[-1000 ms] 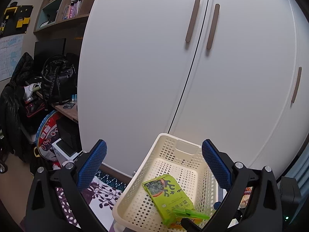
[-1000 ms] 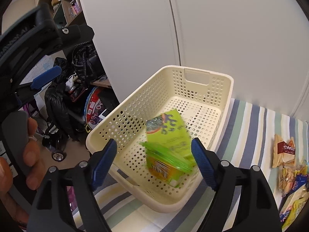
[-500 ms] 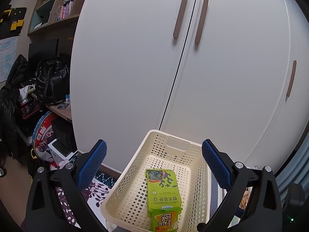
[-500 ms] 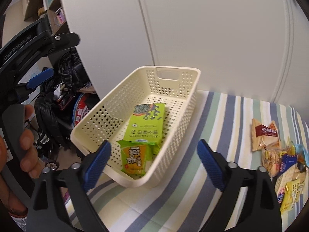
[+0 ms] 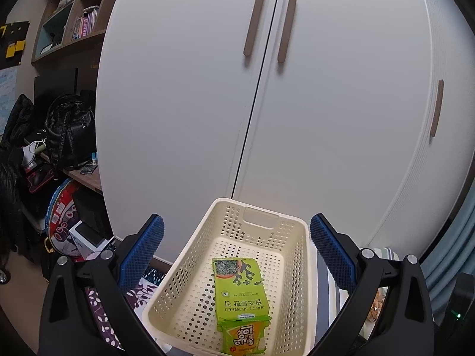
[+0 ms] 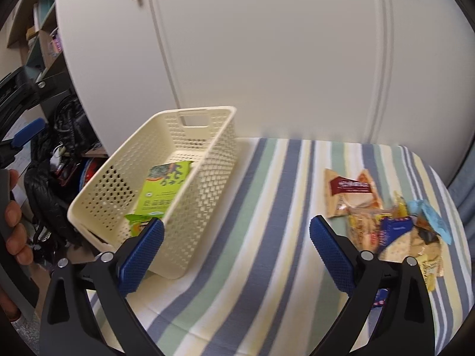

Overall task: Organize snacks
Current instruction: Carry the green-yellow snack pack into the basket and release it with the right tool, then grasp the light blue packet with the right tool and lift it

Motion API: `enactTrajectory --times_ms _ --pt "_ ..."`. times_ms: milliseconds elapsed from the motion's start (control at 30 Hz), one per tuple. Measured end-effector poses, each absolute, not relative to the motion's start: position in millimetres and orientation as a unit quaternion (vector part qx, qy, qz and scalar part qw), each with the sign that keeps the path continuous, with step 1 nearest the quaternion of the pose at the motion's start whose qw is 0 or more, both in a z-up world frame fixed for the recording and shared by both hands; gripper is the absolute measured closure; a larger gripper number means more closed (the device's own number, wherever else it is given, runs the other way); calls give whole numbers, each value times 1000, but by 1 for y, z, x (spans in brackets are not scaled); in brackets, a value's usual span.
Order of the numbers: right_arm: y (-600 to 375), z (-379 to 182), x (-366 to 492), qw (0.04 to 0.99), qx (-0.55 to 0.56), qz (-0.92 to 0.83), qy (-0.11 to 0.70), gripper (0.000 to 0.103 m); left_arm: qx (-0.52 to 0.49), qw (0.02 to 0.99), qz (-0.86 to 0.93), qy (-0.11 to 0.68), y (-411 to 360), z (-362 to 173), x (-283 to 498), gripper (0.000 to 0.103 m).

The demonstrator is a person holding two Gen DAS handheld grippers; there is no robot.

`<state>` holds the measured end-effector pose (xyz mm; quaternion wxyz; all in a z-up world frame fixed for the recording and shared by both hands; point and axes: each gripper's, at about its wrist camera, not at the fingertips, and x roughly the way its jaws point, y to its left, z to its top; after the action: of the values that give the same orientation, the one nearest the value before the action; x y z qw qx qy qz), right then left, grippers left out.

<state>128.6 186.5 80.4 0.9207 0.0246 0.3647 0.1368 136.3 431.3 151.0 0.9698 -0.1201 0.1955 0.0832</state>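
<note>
A cream perforated basket (image 5: 258, 222) (image 6: 207, 160) stands at the left end of a striped surface. Inside it lie a green seaweed packet (image 5: 240, 287) (image 6: 161, 191) and a green-and-orange snack packet (image 5: 243, 336) (image 6: 135, 222). My left gripper (image 5: 236, 244) hovers open above the basket's near end, holding nothing. My right gripper (image 6: 236, 250) is open and empty over the striped cloth (image 6: 267, 207), between the basket and a pile of loose snack packets (image 6: 386, 216) at the right. A tan packet with a dark red label (image 6: 350, 190) lies at the pile's far side.
White cupboard doors (image 5: 267, 103) rise right behind the basket. To the left, beyond the surface's edge, are a black backpack (image 5: 66, 130), shelves (image 5: 68, 23) and clutter on the floor. A hand (image 6: 13, 231) holding the left gripper shows at the right wrist view's left edge.
The green-and-orange packet dropped from the right gripper into the basket. The right gripper then swung right and back, bringing the loose snack pile into view. The left gripper rose slightly.
</note>
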Motion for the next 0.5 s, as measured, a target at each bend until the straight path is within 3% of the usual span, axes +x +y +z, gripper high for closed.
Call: enactTrajectory --times_ms 500 --pt "65 85 149 924 53 -9 379 5 -74 975 53 201 394 152 141 3"
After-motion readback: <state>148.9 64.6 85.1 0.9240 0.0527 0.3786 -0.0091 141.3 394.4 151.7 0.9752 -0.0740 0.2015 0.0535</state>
